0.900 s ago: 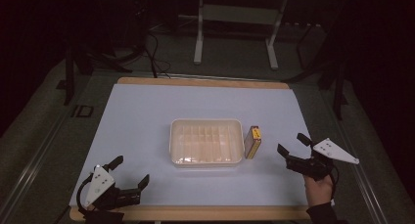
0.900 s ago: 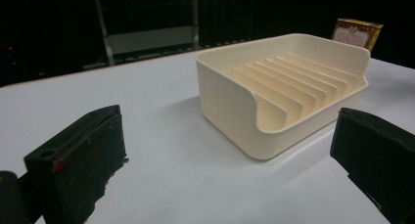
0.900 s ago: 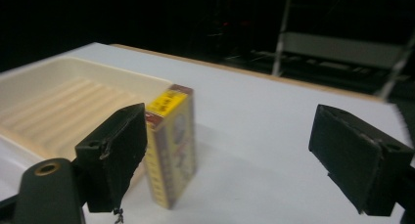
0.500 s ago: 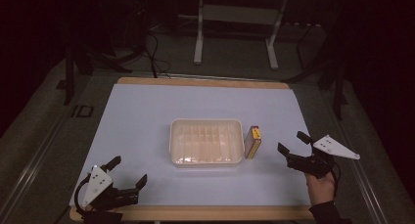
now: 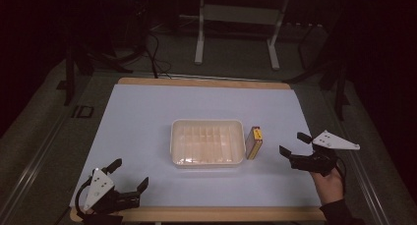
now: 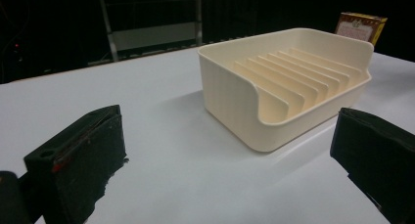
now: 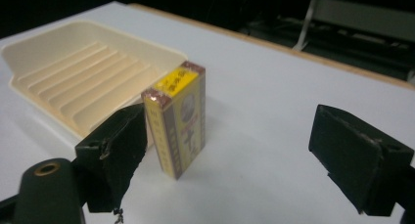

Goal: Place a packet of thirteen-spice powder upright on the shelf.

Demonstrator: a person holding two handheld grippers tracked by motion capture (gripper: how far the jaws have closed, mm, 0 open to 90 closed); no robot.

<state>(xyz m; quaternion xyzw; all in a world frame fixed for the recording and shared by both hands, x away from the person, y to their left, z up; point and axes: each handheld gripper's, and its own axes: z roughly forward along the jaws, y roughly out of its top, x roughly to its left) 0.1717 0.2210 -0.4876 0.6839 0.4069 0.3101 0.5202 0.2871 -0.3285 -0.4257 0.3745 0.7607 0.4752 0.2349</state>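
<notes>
A cream ribbed tray (image 5: 207, 142) (image 6: 288, 82) (image 7: 73, 72) lies at the middle of the white table. A small yellow and brown box (image 5: 254, 142) (image 7: 179, 117) stands on its long edge just right of the tray; its top shows behind the tray (image 6: 361, 26) in the left gripper view. My right gripper (image 5: 294, 145) (image 7: 244, 150) is held open to the right of the box, a short gap away, nothing between its jaws. My left gripper (image 5: 129, 174) (image 6: 225, 160) rests open at the table's front left corner, facing the tray, empty.
The table's wooden front edge (image 5: 196, 214) runs just below the left gripper. Metal stand legs (image 5: 199, 43) and cables (image 5: 147, 48) occupy the dark floor beyond the far edge. A hand (image 5: 328, 185) holds the right gripper at the table's right edge.
The left gripper has shifted slightly toward the front left of the table. The right gripper, tray and box have stayed put.
</notes>
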